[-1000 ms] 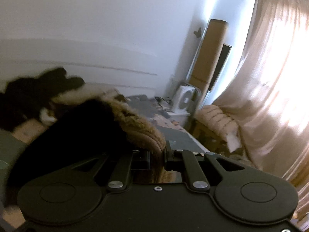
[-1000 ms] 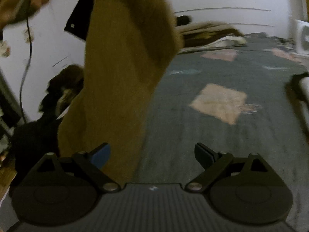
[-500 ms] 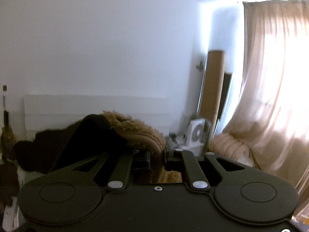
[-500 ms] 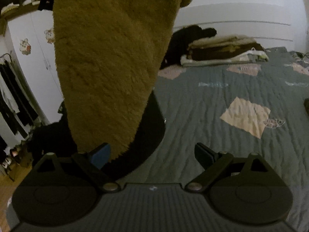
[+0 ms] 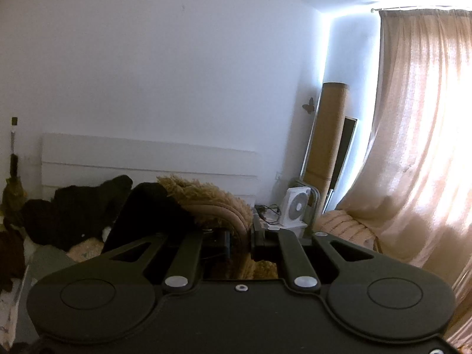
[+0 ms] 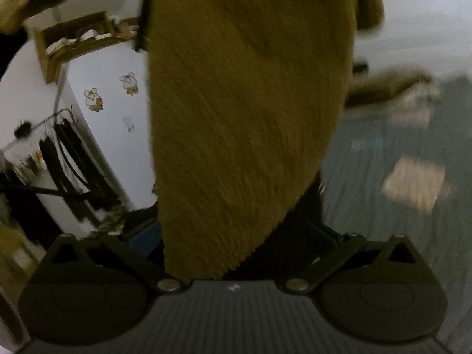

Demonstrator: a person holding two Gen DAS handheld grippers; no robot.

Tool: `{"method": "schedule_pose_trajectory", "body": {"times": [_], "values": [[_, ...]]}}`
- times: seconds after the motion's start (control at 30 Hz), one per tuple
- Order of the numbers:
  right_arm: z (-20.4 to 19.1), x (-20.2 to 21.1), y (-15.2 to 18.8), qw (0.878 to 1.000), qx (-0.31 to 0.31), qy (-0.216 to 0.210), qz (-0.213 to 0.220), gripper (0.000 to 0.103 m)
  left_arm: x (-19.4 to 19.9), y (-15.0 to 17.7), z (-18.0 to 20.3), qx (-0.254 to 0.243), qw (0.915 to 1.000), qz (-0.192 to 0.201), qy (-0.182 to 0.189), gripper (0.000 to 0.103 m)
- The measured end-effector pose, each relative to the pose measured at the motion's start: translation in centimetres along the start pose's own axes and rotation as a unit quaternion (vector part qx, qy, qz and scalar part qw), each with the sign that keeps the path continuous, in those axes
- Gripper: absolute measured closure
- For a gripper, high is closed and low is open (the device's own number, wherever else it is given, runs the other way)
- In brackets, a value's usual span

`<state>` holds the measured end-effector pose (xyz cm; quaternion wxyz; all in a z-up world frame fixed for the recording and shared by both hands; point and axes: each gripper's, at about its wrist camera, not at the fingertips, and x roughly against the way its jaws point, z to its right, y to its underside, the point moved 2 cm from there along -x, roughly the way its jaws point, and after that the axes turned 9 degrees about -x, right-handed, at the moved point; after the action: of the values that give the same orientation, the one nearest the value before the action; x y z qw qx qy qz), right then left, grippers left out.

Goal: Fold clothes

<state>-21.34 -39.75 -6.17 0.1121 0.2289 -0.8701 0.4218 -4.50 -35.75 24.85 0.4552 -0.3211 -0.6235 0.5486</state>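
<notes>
The bed point(image 6: 383, 236), covered by a grey-green quilt with at least one pale square patch, was the largest surface, and bore a blurred stack of folded clothes point(image 6: 389, 88) at its far end in the right wrist view. One pale curtain point(image 5: 419, 153) filled the right of the left wrist view, beside one tall cardboard tube point(image 5: 327, 135) leaning in the corner. One white headboard point(image 5: 147, 159) stood against the wall, with a heap of dark clothes point(image 5: 67, 212) in front of it. A white wardrobe point(image 6: 97, 135) with two clear cartoon stickers stood at the left of the right wrist view, dark clothes hanging on a rail beside it; one wooden box point(image 6: 73, 41) rested on top, holding small pale items too blurred to count. The task's thing, one brown fleece garment point(image 6: 244, 112) with a dark lining, hung in the air above the bed edge. The left gripper point(image 5: 240, 240) pinched a fold of it, the two jaws pressed nearly together on the fabric. The right gripper point(image 6: 236, 242) had its jaws opening to their widest; the garment's lower end hung between them, and no pad could be seen pressing on it. One small white fan point(image 5: 295, 206) stood on the floor beyond the bed.
</notes>
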Motion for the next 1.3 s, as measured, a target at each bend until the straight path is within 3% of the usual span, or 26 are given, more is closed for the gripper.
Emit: {"method": "schedule_pose_trajectory", "body": {"times": [0.13,0.17,0.2,0.23,0.27,0.3,0.43,0.57,0.73,0.87,0.97,1.17,1.3], "values": [[1.2,-2.6,1.8,0.995,-0.078,-0.048,-0.048,0.000,0.7,-0.1,0.4,-0.003,1.0000,0.000,0.007,0.091],[1.0,-2.9,1.9,0.994,-0.080,-0.062,-0.044,0.003,1.0,-0.1,0.5,-0.004,1.0000,0.001,0.008,0.091],[0.8,-3.2,1.8,0.993,-0.080,-0.076,-0.038,0.013,1.4,0.0,0.4,-0.005,1.0000,0.001,0.008,0.091],[0.6,-3.4,1.8,0.992,-0.080,-0.090,-0.032,0.027,1.9,0.1,0.0,-0.005,1.0000,0.002,0.005,0.091],[0.8,-3.3,1.5,0.991,-0.085,-0.097,-0.031,0.070,2.5,0.3,-0.4,-0.004,1.0000,0.002,0.003,0.091],[1.1,-3.2,1.0,0.990,-0.091,-0.103,-0.033,0.096,3.0,0.5,-0.8,-0.004,1.0000,0.003,-0.001,0.091],[3.0,-1.9,-1.1,0.984,-0.122,-0.119,-0.042,0.096,5.0,1.2,-2.7,0.002,0.9997,0.006,-0.024,0.091],[5.6,2.8,-3.5,0.978,-0.146,-0.143,-0.051,0.096,7.6,2.3,-4.7,0.010,0.9986,0.002,-0.051,0.091],[8.3,8.4,-7.7,0.979,-0.146,-0.126,-0.063,0.096,9.9,5.0,-6.0,0.021,0.9968,-0.028,-0.072,0.091],[10.0,8.9,-10.6,0.989,-0.096,-0.055,-0.097,0.096,9.1,9.2,-7.0,0.052,0.9940,-0.064,-0.072,0.091],[11.5,7.8,-12.2,0.990,-0.061,0.000,-0.129,0.096,6.7,13.5,-8.4,0.086,0.9895,-0.093,-0.068,0.091],[15.9,3.2,-15.4,0.974,-0.016,0.105,-0.200,0.096,-0.1,23.2,-12.9,0.155,0.9739,-0.154,-0.060,0.091],[20.9,-1.7,-17.3,0.961,-0.023,0.167,-0.217,0.096,-4.2,30.2,-16.1,0.184,0.9619,-0.194,-0.057,0.091]]}}
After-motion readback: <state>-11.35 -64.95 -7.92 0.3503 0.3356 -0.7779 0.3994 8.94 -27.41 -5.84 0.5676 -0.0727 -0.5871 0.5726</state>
